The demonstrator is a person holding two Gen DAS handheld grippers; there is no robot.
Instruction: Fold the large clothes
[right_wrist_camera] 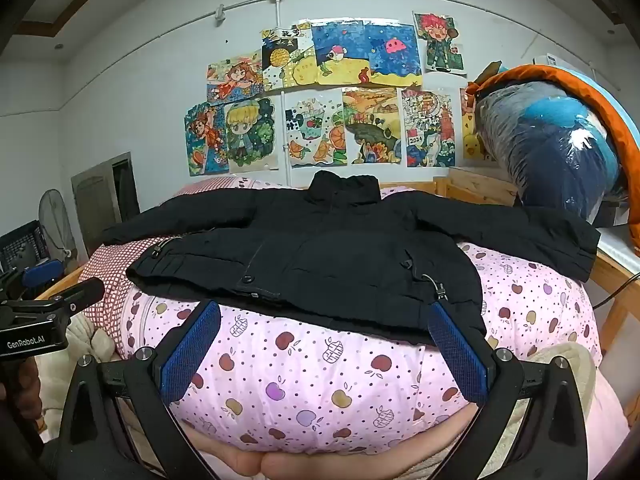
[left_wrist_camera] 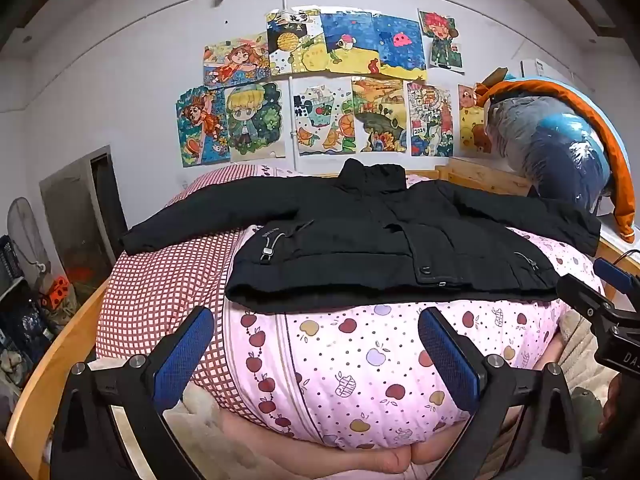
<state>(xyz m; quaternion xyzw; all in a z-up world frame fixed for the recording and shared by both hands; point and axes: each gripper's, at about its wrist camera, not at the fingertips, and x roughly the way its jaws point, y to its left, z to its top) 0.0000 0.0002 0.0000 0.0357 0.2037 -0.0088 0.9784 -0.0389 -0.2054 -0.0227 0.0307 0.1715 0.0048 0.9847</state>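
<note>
Left wrist | black jacket (left_wrist_camera: 360,240) far sleeve cuff cut off (right edge)

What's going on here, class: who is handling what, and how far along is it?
A person holds a gripper in each hand over a bed. A black jacket lies spread flat on the pink quilt, sleeves out to both sides, not yet folded. The left gripper and the right gripper are both open and empty, short of the jacket's hem. Folding has not begun.
</note>
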